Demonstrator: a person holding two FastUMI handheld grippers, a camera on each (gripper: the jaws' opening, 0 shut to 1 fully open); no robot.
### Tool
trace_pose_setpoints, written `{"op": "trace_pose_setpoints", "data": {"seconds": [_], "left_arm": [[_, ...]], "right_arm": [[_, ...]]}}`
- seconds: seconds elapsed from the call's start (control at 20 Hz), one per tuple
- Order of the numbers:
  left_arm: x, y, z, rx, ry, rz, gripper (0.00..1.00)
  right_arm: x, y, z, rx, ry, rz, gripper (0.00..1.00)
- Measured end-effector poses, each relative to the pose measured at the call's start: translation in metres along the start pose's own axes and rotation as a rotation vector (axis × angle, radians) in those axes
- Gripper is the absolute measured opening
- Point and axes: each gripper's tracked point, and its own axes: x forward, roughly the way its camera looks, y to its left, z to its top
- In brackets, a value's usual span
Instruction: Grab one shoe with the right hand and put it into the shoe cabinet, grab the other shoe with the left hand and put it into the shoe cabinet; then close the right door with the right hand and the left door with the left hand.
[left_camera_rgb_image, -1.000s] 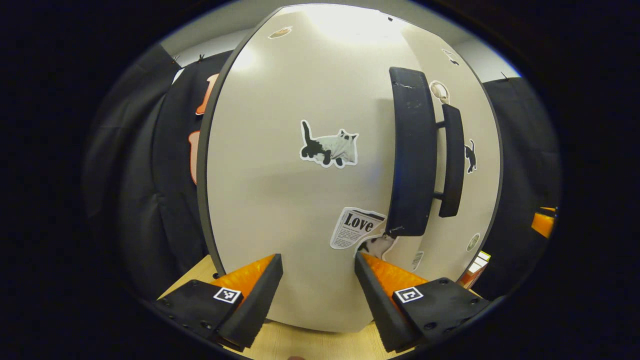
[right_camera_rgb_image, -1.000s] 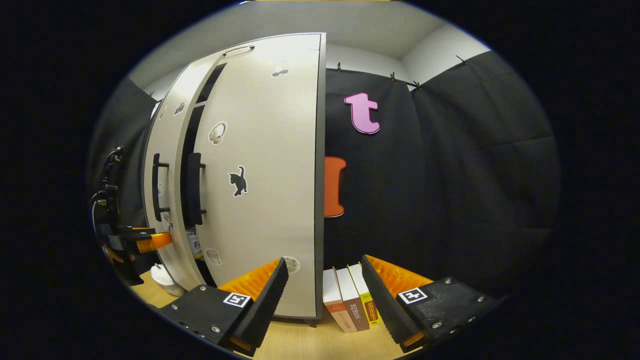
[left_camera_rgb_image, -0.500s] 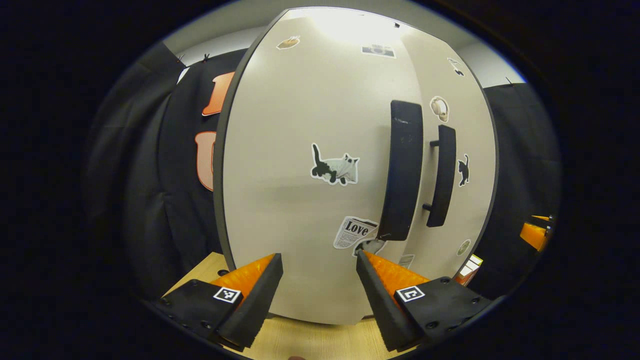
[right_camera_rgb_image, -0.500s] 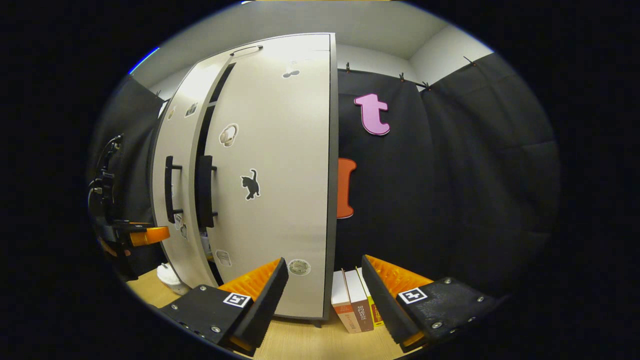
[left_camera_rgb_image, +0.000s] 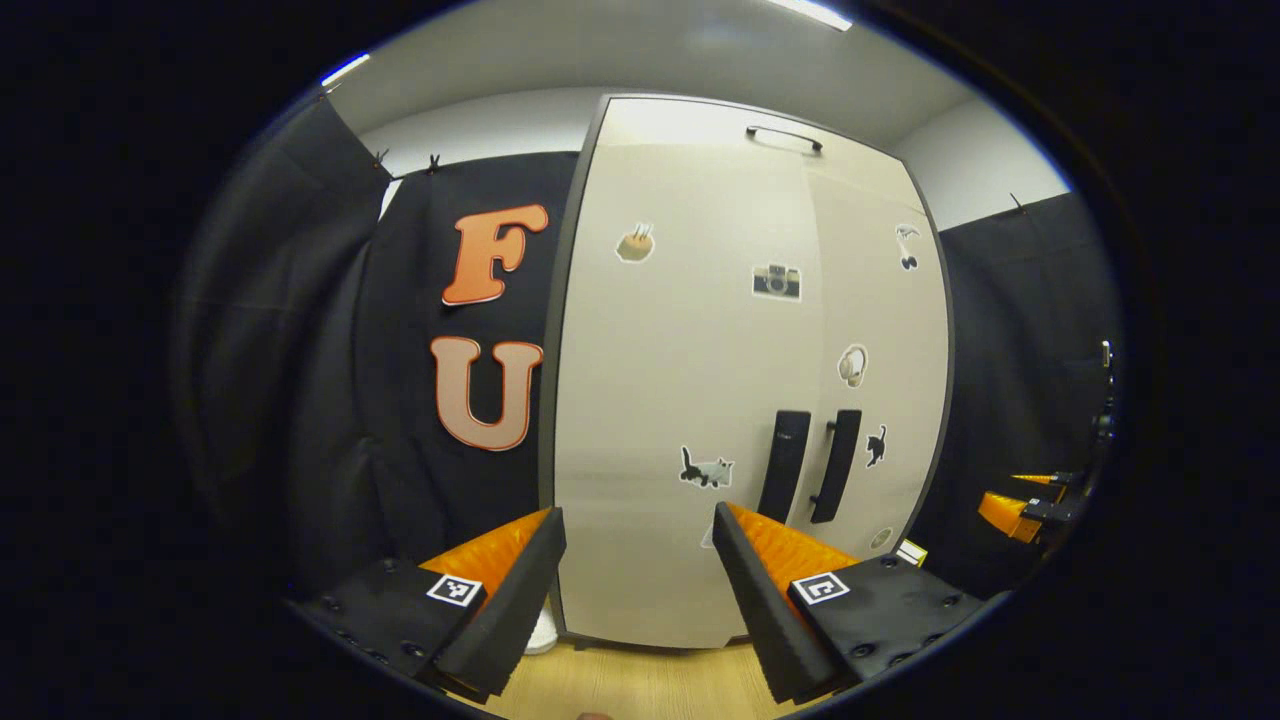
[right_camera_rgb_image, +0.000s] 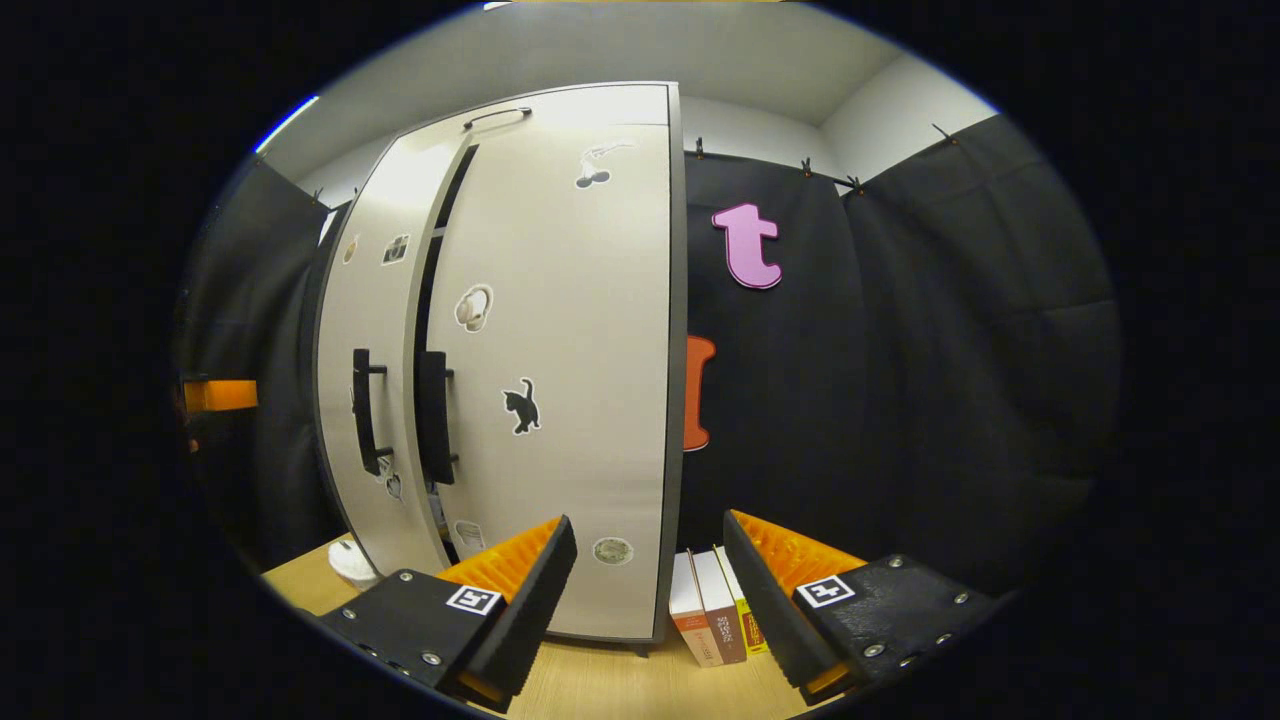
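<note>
The shoe cabinet (left_camera_rgb_image: 740, 400) stands on the table (right_camera_rgb_image: 620, 690), both doors pushed to, though a dark slit between them in the right gripper view suggests one is not fully seated. The shoes are presumably inside, hidden. The closing step looks finished; the next move likely calls only for a check push on the slit. Counted: one cabinet, two doors, two black handles (left_camera_rgb_image: 835, 465), three books (right_camera_rgb_image: 715, 605) beside it. The left gripper (left_camera_rgb_image: 635, 560) and right gripper (right_camera_rgb_image: 650, 565) both gape, holding nothing.
</note>
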Motion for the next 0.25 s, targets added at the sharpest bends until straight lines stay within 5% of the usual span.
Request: {"op": "trace_pose_setpoints", "data": {"seconds": [0.25], "left_arm": [[-0.02,0.021,0.036,0.008,-0.083,0.016,0.94]], "right_arm": [[-0.022,0.003,0.038,-0.001,-0.048,-0.033,0.92]]}}
